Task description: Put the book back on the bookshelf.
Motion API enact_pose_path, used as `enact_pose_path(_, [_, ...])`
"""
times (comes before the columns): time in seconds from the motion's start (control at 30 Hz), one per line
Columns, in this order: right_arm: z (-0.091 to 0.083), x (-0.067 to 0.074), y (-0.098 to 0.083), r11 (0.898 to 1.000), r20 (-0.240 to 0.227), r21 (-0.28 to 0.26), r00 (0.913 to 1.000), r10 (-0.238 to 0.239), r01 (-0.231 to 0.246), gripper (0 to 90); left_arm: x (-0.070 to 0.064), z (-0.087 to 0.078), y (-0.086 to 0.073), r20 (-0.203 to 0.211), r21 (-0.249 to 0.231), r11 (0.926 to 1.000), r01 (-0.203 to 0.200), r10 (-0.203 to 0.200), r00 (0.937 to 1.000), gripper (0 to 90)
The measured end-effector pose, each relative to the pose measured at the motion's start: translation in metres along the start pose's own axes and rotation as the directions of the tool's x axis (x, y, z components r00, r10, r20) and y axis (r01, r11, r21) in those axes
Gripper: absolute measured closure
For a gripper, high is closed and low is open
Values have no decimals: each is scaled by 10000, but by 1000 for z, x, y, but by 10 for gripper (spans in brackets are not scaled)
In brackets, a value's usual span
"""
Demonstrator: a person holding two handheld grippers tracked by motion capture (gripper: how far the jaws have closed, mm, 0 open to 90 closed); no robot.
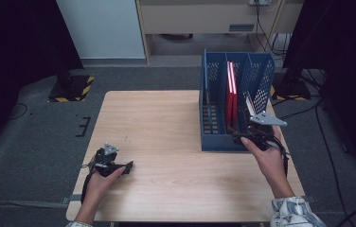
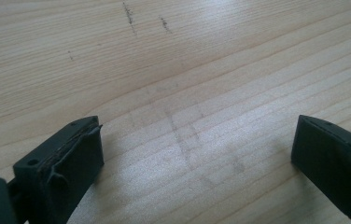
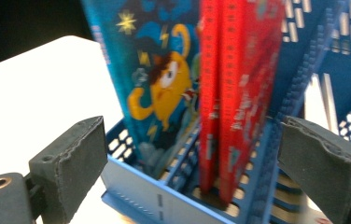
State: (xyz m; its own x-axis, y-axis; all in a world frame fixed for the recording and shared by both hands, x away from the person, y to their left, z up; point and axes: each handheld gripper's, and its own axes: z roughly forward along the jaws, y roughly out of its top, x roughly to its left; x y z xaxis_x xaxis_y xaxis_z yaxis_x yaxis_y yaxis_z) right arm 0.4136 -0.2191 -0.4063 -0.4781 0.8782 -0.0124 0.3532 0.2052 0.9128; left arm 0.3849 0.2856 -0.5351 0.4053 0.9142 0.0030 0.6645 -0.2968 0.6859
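Left gripper (image 2: pixel 192 163) fingers spread wide over bare wooden surface (image 2: pixel 173 70), holding nothing. Right gripper (image 3: pixel 192 172) fingers spread wide, empty, facing red books (image 3: pixel 239 93) in blue rack (image 3: pixel 164 198).

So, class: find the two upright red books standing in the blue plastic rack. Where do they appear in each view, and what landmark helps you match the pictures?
High view: the two upright red books stand in the middle compartment of the blue plastic rack, right of centre.
Right gripper view: the red books rise at centre, between the open black jaws.
Left gripper view: bare wooden table there, no books.
Shared landmark: the blue rack's perforated walls.
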Motion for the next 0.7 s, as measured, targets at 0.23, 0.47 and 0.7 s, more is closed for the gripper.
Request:
enact_pose_path(0.23, [7,19,-1,9998,-445,148,9989,-154,161,85,0,0,0,-2,-4,10000,3,-3,10000,10])
enact_pose_path(0.47, [13,35,-6,9985,-808,413,9962,-324,358,83,0,0,0,1,-16,10000,-1,1,10000,8])
enact_pose_path(0.7, [17,45,-10,9974,-1062,555,9936,-392,453,82,0,0,0,4,-24,10000,-8,8,10000,7])
